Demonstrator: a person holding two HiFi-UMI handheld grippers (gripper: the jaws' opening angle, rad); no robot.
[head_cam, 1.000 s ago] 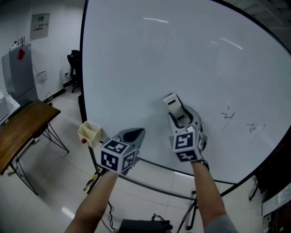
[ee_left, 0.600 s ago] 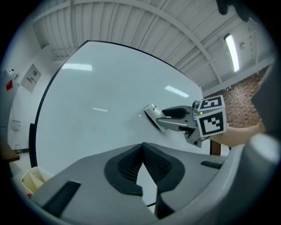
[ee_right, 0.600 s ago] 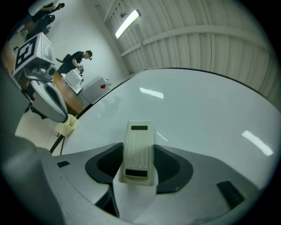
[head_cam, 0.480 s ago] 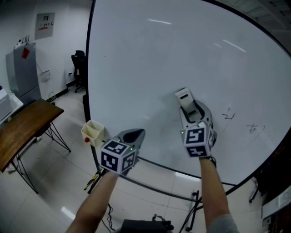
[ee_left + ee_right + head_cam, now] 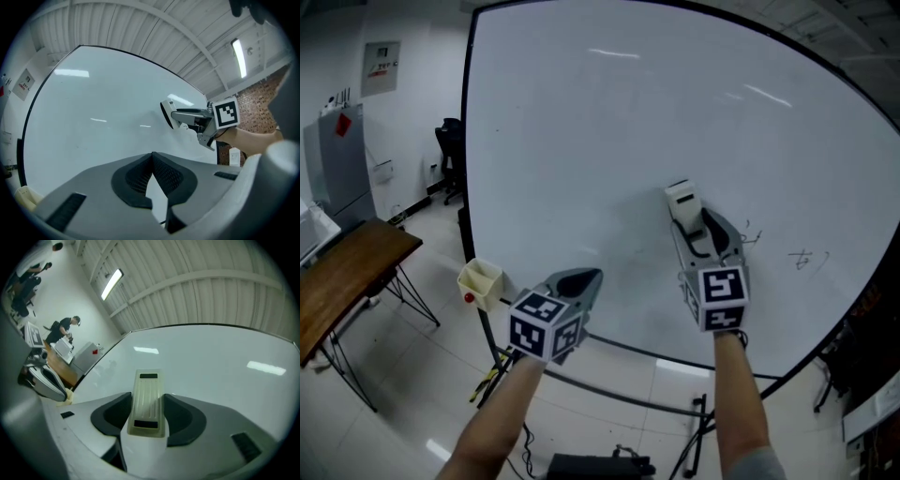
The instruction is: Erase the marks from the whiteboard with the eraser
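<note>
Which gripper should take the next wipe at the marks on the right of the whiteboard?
Right. The right gripper holds the eraser by the whiteboard, just left of the marks; the left gripper is shut, empty and further away.

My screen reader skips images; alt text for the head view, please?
The right hand-held gripper holds an eraser at a whiteboard, left of two small marks. The left hand-held gripper, shut and empty, hangs lower left.
</note>
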